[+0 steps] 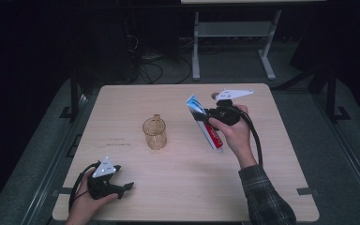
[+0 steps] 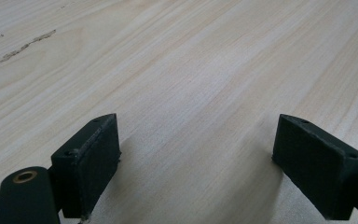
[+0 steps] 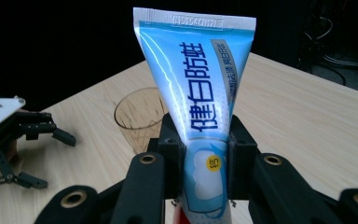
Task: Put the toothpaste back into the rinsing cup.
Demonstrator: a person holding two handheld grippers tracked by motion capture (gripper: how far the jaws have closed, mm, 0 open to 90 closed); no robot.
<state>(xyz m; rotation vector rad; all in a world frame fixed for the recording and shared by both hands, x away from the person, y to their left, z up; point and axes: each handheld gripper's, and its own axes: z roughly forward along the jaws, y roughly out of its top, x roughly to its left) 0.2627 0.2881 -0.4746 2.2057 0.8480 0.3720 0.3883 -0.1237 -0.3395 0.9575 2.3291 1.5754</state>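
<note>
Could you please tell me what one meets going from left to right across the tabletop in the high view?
The open black left gripper held low at the table's near edge → the clear amber glass mug → the blue, white and red toothpaste tube clamped in the black right gripper.

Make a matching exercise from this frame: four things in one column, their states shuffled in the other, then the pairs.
Things:
1. toothpaste tube
2. glass mug
3. left gripper
4. right gripper

States:
A. open, nothing between its jaws, low over the wooden table
B. stands upright on the table, apart from both grippers
C. shut on another item, held up off the table
D. clamped between two jaws, crimped end pointing away from the hand

Pairs: 1-D, 2-B, 3-A, 4-C
</note>
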